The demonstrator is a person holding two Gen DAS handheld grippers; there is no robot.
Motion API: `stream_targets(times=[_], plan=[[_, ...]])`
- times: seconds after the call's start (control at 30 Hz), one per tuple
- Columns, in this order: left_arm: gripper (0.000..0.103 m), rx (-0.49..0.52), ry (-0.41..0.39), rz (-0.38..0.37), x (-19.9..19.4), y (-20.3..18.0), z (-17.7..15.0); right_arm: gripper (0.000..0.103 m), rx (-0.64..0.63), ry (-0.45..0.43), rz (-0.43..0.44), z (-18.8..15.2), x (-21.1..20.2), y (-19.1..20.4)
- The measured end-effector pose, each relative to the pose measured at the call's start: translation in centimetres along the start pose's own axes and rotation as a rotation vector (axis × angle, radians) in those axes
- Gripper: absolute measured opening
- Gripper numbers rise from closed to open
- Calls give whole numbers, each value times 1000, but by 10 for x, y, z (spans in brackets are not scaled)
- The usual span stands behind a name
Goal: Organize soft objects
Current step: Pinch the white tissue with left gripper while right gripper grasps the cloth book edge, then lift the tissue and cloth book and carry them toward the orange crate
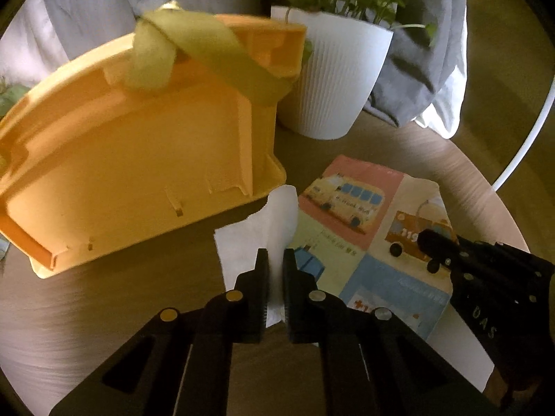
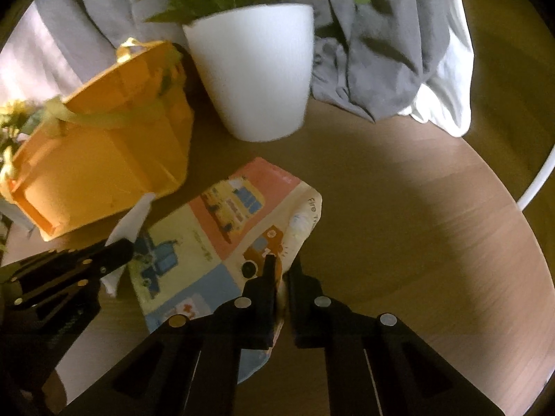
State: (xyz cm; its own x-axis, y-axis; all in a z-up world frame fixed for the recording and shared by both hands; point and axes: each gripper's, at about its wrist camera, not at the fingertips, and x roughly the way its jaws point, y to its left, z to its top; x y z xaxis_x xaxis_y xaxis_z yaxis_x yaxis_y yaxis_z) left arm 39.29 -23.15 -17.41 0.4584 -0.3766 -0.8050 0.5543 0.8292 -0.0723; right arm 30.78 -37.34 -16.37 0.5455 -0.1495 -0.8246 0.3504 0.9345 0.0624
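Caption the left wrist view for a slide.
Left gripper pinches the white edge of a vehicle-print cloth beside an orange basket; right gripper clamps its far side.

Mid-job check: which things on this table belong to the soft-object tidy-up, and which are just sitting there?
Job: printed cloth, pinched at opposite edges by left gripper and right gripper; orange basket.

Bystanders: white plant pot, grey fabric behind it, round wooden table.

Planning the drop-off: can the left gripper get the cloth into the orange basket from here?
Probably yes. The left gripper, shut on the cloth, sits just in front of the orange basket, nothing between. A green strap crosses part of the opening.
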Motion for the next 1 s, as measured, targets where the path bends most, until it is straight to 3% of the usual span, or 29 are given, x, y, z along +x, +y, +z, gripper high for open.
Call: stream_targets(times=[0.53,1.0], plan=[[9,-42,-91,22,-64,6,1,7,-65,-107,105,3,-55,38],[9,-117,-183,64,-129,29,2,7,-110,-190,253,14,-101,77]])
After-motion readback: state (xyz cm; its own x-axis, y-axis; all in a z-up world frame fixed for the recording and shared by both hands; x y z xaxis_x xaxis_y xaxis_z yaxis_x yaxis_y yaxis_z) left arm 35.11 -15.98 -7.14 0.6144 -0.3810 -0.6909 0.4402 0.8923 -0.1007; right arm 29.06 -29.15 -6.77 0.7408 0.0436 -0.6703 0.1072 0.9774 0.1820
